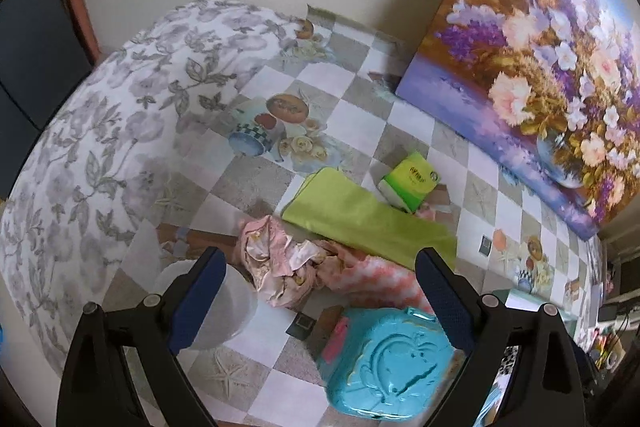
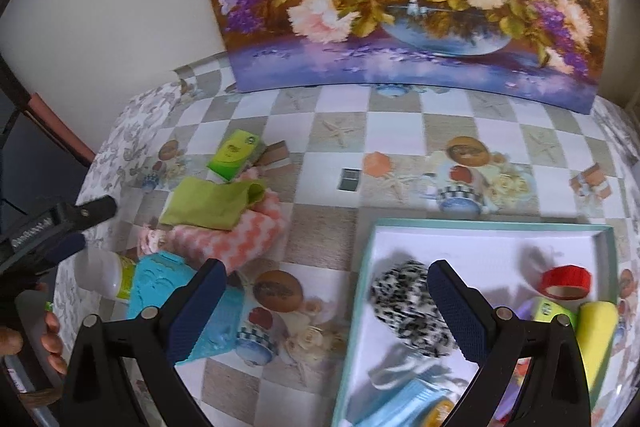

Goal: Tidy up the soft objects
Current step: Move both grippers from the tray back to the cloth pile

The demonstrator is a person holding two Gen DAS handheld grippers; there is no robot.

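Left wrist view: the left gripper (image 1: pixel 320 291) is being held wide open and empty over the crumpled pink cloth (image 1: pixel 276 267), and the right gripper (image 2: pixel 327 301) is being held wide open and empty too.

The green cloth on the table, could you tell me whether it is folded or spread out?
Folded: the green cloth lies as a flat, layered strip, partly over the pink chevron cloth.

green cloth (image 1: pixel 368 217) flat, pink cloth (image 1: pixel 276 267) crumpled
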